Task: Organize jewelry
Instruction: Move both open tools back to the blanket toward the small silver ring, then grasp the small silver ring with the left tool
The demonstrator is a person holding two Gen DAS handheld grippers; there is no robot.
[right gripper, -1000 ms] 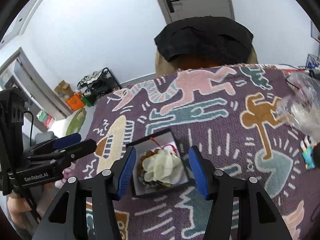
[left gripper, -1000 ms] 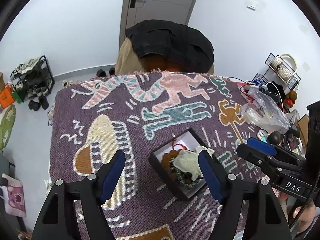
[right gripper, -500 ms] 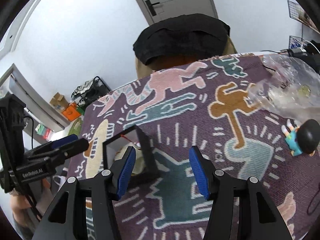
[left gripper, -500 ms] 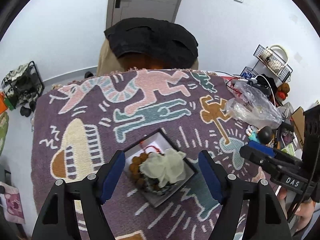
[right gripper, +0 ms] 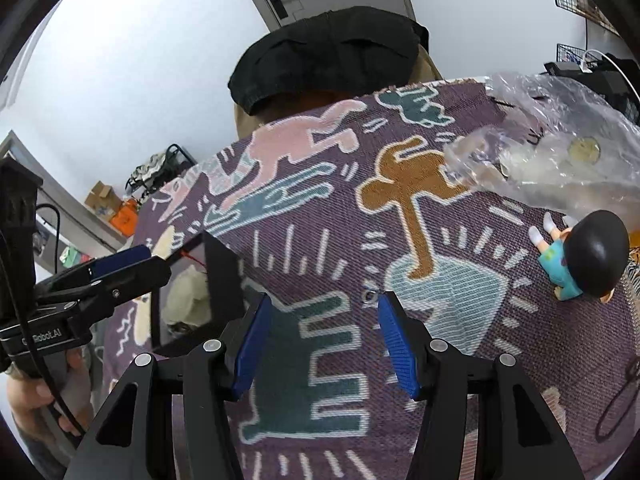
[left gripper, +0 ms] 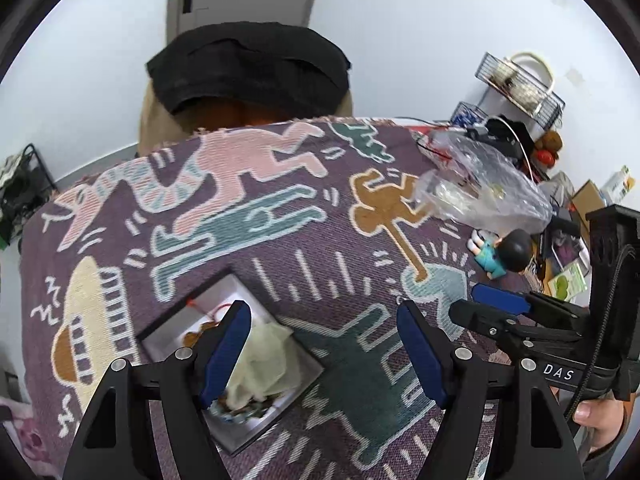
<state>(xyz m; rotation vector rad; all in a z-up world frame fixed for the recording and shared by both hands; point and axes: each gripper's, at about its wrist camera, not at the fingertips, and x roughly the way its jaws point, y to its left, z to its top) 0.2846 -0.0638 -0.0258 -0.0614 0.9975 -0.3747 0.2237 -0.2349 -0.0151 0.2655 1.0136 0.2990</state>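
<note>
left tool (left gripper: 322,354): jaws wide, nothing between them; I held it over the patterned blanket (left gripper: 280,248) just right of the box, blue pad (left gripper: 226,354) overlapping the box's near corner in view.
right tool (right gripper: 318,340): jaws about half apart, nothing gripped; it hovered over the teal figure right of the box, likely lined up for the ring.
box (left gripper: 236,364): black, open, white lining; my landmark on the desk, probably the drop spot.
jewelry in box: brown bead bracelet (left gripper: 196,336) with red cord, pale cloth (left gripper: 264,364) bunched on top, darker beads at the near edge.
small ring (right gripper: 369,295): metal loop lying loose on the blanket right of the box, just beside my right tool's right pad (right gripper: 396,350); not yet picked up.
plastic bag (right gripper: 560,164): far right of the box, contents unclear.
figurine (right gripper: 580,256): right of the box, near the bag, not jewelry.
</note>
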